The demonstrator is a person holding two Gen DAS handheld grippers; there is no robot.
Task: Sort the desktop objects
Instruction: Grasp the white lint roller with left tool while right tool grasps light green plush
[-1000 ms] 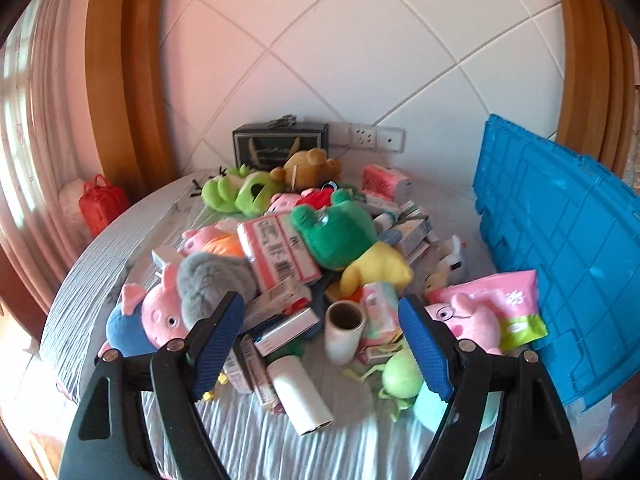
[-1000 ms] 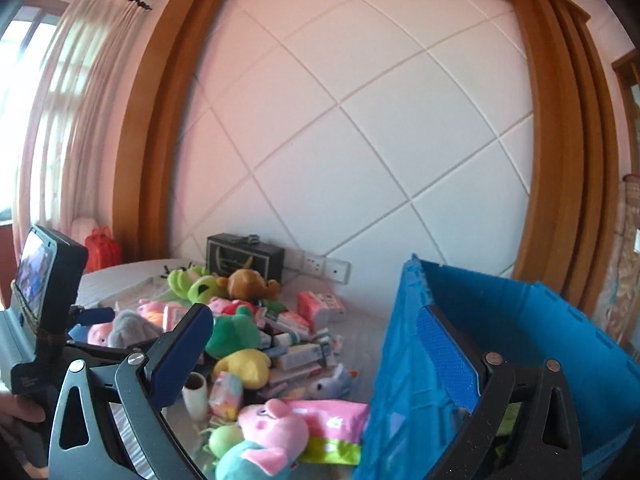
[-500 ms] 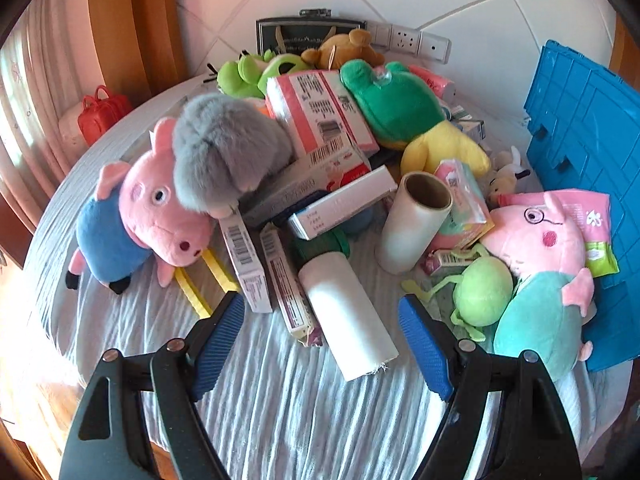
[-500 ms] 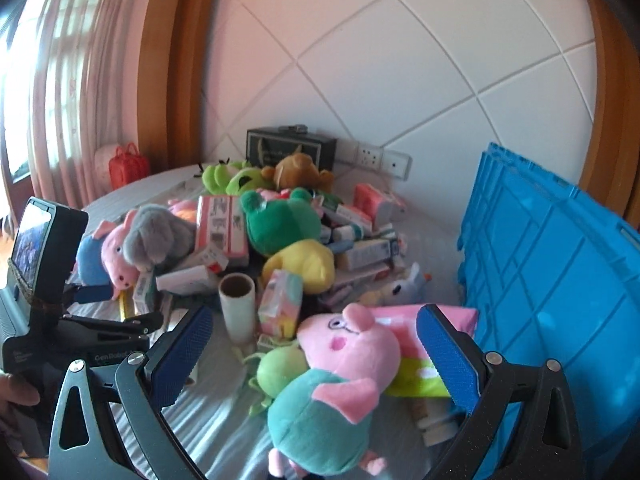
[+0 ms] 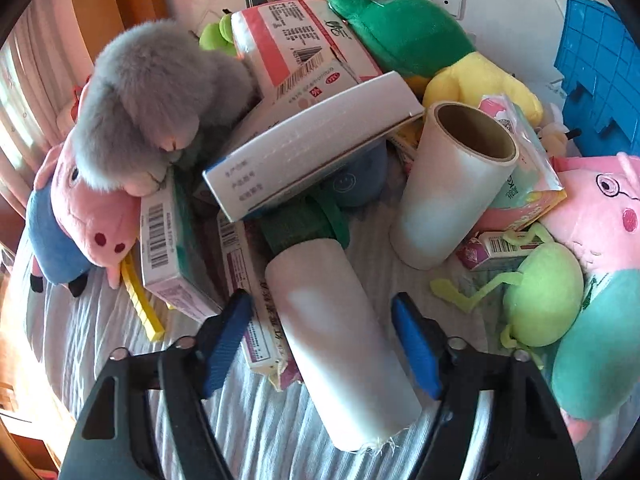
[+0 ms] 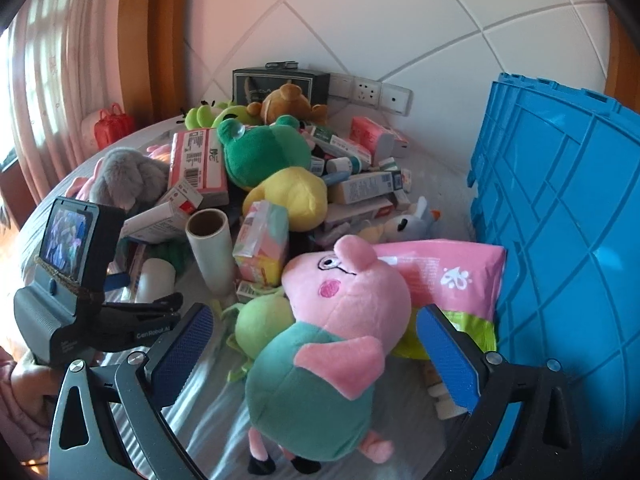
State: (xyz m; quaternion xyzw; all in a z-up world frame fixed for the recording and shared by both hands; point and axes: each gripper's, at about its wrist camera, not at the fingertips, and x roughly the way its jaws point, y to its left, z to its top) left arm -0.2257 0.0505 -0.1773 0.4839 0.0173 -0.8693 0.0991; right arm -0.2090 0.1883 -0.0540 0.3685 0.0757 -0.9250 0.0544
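A pile of plush toys, boxes and rolls covers a round table. My left gripper point(image 5: 322, 344) is open, its blue pads on either side of a white roll point(image 5: 336, 340) lying flat, not gripping it. A second roll point(image 5: 448, 188) stands upright behind it. My right gripper point(image 6: 316, 354) is open around a pink pig plush in a teal shirt point(image 6: 332, 344), pads apart from it. The left gripper also shows in the right wrist view point(image 6: 120, 312).
A blue crate point(image 6: 560, 220) stands at the right. A grey plush point(image 5: 148, 104), a pink pig in blue point(image 5: 80, 216), a green frog plush point(image 6: 260, 152), a light-green plush point(image 5: 540, 292) and several boxes point(image 5: 312, 152) crowd the table point(image 5: 80, 344).
Both grippers have moved forward and down to the pile. The left one now straddles the lying white roll; the right one now straddles the teal-shirt pig plush.
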